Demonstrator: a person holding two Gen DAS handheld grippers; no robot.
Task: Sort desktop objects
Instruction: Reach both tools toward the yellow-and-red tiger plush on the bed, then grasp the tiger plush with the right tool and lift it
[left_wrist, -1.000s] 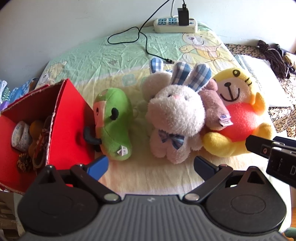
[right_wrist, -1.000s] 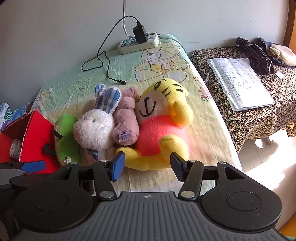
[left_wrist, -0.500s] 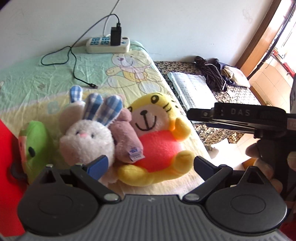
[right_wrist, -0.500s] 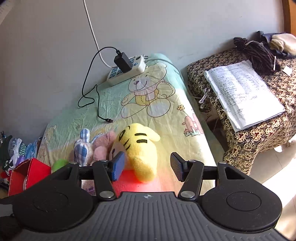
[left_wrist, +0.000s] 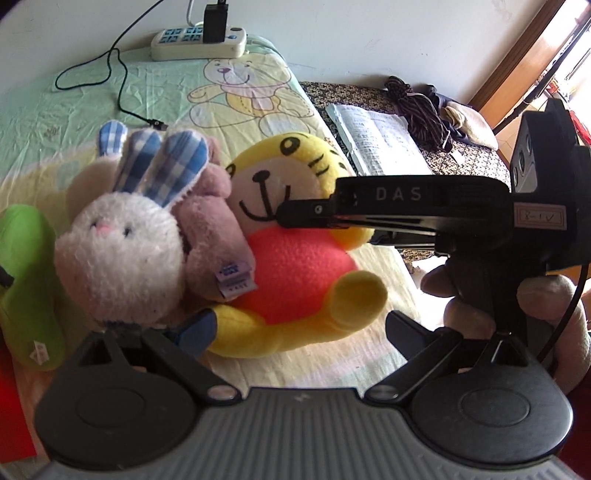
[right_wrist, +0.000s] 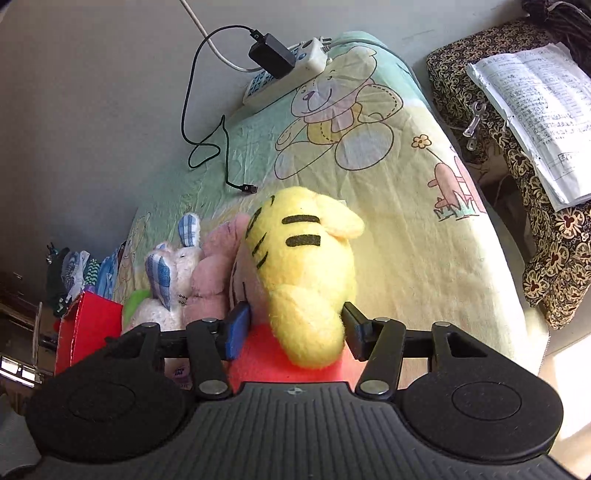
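Note:
A yellow tiger plush (left_wrist: 295, 266) with a red belly lies on the cartoon bedsheet, pressed against a pink plush (left_wrist: 214, 236) and a white rabbit (left_wrist: 118, 251). A green plush (left_wrist: 26, 280) lies further left. My left gripper (left_wrist: 299, 326) is open just in front of the tiger's feet, holding nothing. My right gripper (right_wrist: 295, 328) is open, with the tiger's (right_wrist: 303, 258) yellow arm between its fingers. In the left wrist view the right gripper (left_wrist: 295, 216) reaches in from the right over the tiger's cheek. A red box (right_wrist: 88, 328) stands left of the toys.
A white power strip (left_wrist: 199, 40) with a black charger and cable lies at the back of the sheet. A side table (right_wrist: 554, 229) with a patterned cloth holds papers (left_wrist: 380, 144) and dark clothing on the right. A hand (left_wrist: 554, 306) holds the right gripper.
The left view swung right, from the red box toward the tiger. The right gripper came down and forward onto the tiger, whose arm now sits between its fingers.

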